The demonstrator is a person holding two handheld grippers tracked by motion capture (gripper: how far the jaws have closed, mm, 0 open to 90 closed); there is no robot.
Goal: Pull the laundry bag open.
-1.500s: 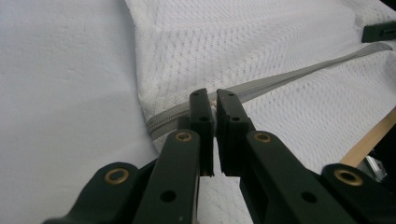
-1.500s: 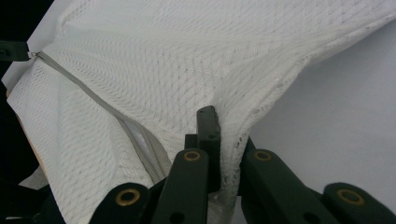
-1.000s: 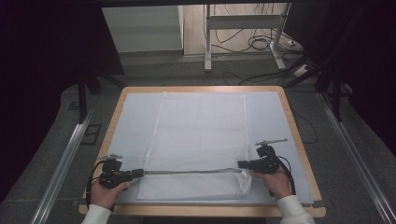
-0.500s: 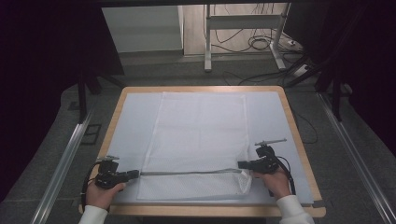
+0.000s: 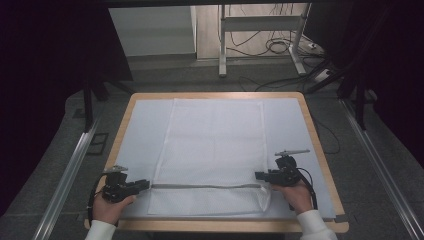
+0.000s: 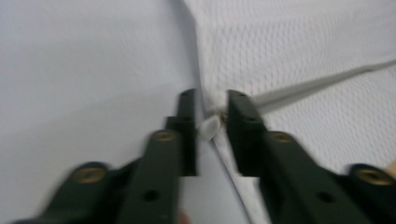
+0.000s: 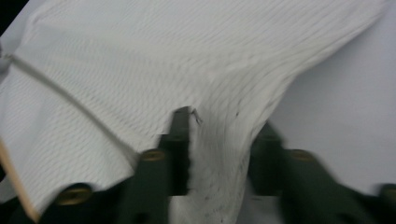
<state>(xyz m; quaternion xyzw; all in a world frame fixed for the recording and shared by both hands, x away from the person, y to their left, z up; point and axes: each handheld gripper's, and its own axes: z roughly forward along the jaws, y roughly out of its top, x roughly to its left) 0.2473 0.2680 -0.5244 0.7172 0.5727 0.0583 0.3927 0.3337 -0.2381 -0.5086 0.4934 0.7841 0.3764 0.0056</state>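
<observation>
At lower left, the left gripper [image 5: 141,185] pinches the mesh cloth [image 5: 212,145] at its corner. The cloth lies mid-frame on the table [image 5: 320,150], soft and light. At lower right, the right gripper [image 5: 260,176] clamps a gathered corner.

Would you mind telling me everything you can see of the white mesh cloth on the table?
The white mesh cloth is a rectangular, finely perforated fabric lying flat, lengthwise, on the pale blue table cover. A thin grey strip crosses it near the front. The left gripper holds its left edge; the right gripper bunches up its right edge.
</observation>
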